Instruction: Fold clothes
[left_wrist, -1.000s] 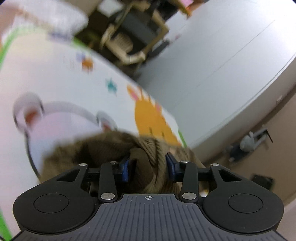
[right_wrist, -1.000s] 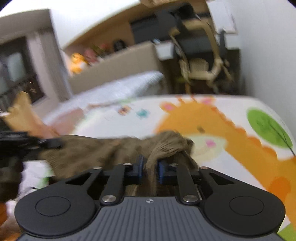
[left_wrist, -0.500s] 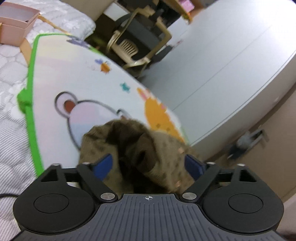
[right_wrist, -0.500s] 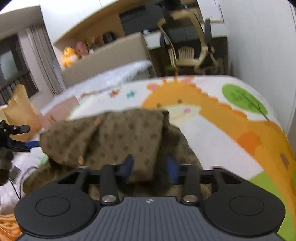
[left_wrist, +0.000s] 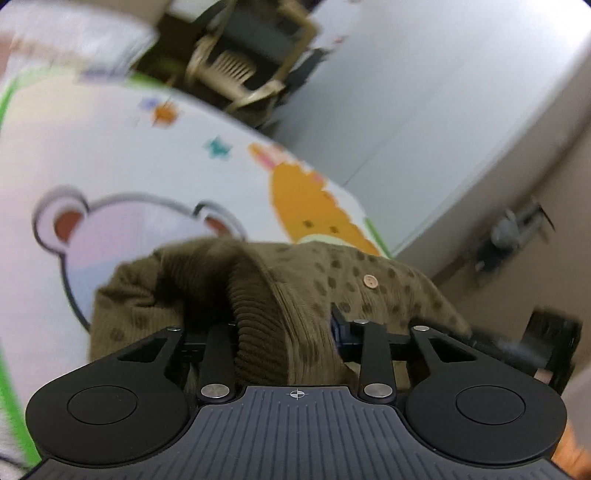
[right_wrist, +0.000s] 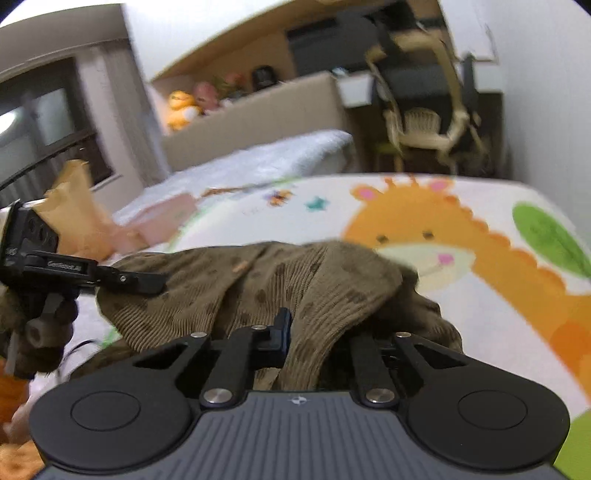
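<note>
An olive-brown dotted corduroy garment (left_wrist: 314, 280) with a small round button (left_wrist: 369, 281) lies bunched on the cartoon-print play mat (left_wrist: 147, 166). My left gripper (left_wrist: 286, 325) is shut on a thick ribbed fold of it; cloth hides the left pad. In the right wrist view the same garment (right_wrist: 295, 280) drapes over my right gripper (right_wrist: 317, 332), which is shut on a fold, its right pad buried in cloth. The left gripper (right_wrist: 147, 282) shows there too, at the garment's left edge. The mat (right_wrist: 369, 206) stretches behind.
A beige chair (right_wrist: 424, 122) and a dark desk stand beyond the mat's far end. White quilted bedding (right_wrist: 277, 155), a pink box (right_wrist: 162, 218) and a brown paper bag (right_wrist: 70, 206) lie at the left. A white cabinet wall (left_wrist: 406, 92) runs along the right.
Half a second ago both grippers stood open over the dropped garment. Both have since closed on new folds of it, and the cloth now lies over their fingers.
</note>
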